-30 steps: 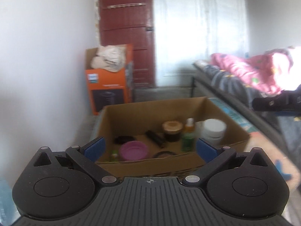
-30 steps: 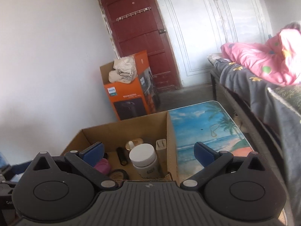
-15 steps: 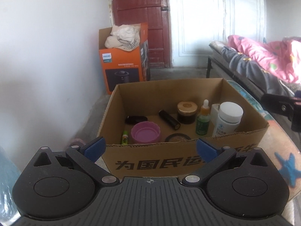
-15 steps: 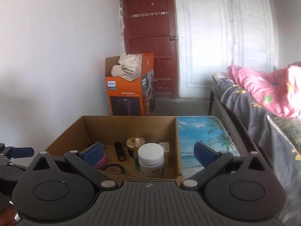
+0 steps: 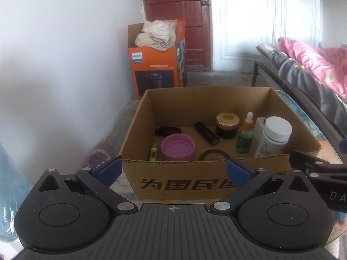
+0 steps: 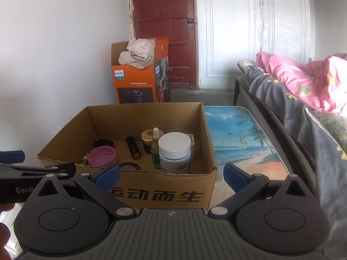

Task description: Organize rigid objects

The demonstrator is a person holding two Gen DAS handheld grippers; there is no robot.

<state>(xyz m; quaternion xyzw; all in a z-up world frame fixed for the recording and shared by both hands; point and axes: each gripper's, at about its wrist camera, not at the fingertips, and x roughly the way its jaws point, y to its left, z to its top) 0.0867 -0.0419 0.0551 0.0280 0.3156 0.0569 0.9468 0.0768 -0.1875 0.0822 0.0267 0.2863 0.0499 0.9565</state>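
Both the left gripper (image 5: 172, 170) and right gripper (image 6: 171, 177) gape wide, holding nothing. Just ahead of them sits the cardboard box (image 5: 195, 184), with the white jar (image 5: 274, 137) and pink lid (image 5: 177, 147) inside.

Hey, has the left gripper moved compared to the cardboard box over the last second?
Yes. The left gripper has pulled back and dropped: the cardboard box now shows its printed front wall beyond the open fingers.

Ahead of both wide-spread grippers, the cardboard box (image 5: 195, 182) stood open-topped. A white-capped jar (image 6: 174, 151) and dropper bottle (image 5: 245, 134) crowded its right side; its far-left floor lay bare.
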